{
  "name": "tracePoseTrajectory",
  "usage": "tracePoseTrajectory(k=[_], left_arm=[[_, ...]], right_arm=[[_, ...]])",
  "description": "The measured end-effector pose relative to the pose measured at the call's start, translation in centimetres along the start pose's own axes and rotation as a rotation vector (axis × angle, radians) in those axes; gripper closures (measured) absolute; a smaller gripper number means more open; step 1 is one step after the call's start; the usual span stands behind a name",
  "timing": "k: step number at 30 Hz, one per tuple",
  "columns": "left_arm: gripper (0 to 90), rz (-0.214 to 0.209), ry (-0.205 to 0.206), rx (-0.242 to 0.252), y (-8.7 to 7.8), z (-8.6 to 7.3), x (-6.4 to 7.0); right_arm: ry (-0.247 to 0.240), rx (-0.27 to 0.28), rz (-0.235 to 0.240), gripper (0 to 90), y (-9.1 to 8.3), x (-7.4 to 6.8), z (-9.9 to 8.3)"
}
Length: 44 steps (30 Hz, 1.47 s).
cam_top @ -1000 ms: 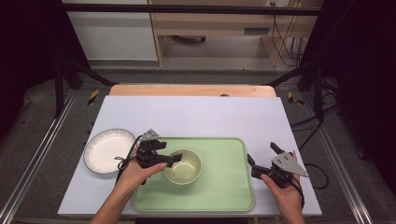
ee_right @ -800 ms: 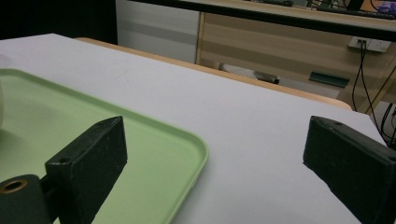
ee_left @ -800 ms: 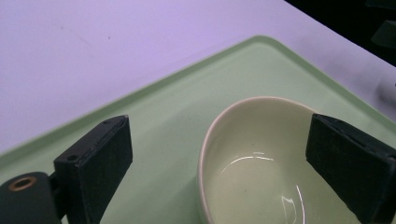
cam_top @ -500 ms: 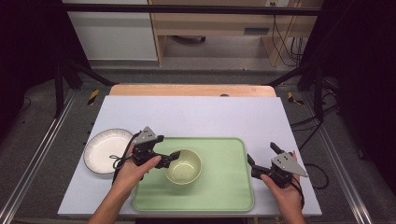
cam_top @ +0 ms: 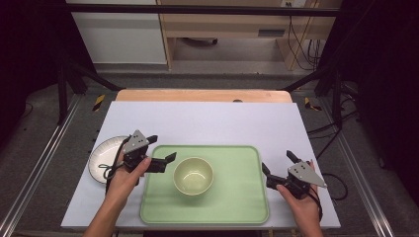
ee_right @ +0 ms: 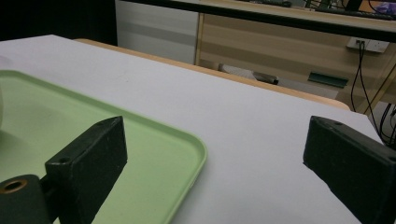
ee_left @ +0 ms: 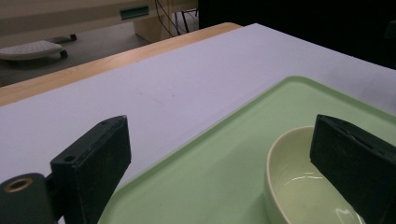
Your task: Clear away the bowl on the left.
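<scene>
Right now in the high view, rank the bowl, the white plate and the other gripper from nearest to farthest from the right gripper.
From the right gripper:
1. Bowl, on the green tray, toward the middle.
2. Left gripper, at the tray's left edge.
3. White plate, off the tray at the table's left side.

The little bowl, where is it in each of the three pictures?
High view: the bowl sits left of middle on the green tray.
Left gripper view: the bowl is at the bottom right, partly behind the right jaw.
Right gripper view: a pale sliver at the far left edge may be the bowl; too little to tell.
Shared landmark: the green tray, also seen at and.
</scene>
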<state>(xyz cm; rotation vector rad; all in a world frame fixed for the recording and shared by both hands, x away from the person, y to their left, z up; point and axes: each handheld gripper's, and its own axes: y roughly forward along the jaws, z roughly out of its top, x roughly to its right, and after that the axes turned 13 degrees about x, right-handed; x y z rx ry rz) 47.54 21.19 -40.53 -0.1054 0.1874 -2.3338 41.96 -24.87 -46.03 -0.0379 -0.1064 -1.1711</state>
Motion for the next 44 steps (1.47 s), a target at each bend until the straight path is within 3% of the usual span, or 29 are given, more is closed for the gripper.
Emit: tracePoseTrajectory(k=[22,35,44], left_arm=[[1.9,0.084,-0.038,0.053,-3.6,-0.5,-2.9],[1.9,0.166,-0.039,0.11,-6.7,-0.8,-4.7],[2.1,0.231,-0.042,0.139,-9.0,-2.5,-5.6]], right_arm=[[0.012,0.007,-0.005,3.4,-0.1,0.2,0.0],[0.016,0.008,-0.002,2.9,-0.1,0.2,0.0],[0.016,0.008,-0.006,3.0,-0.1,0.2,0.0]])
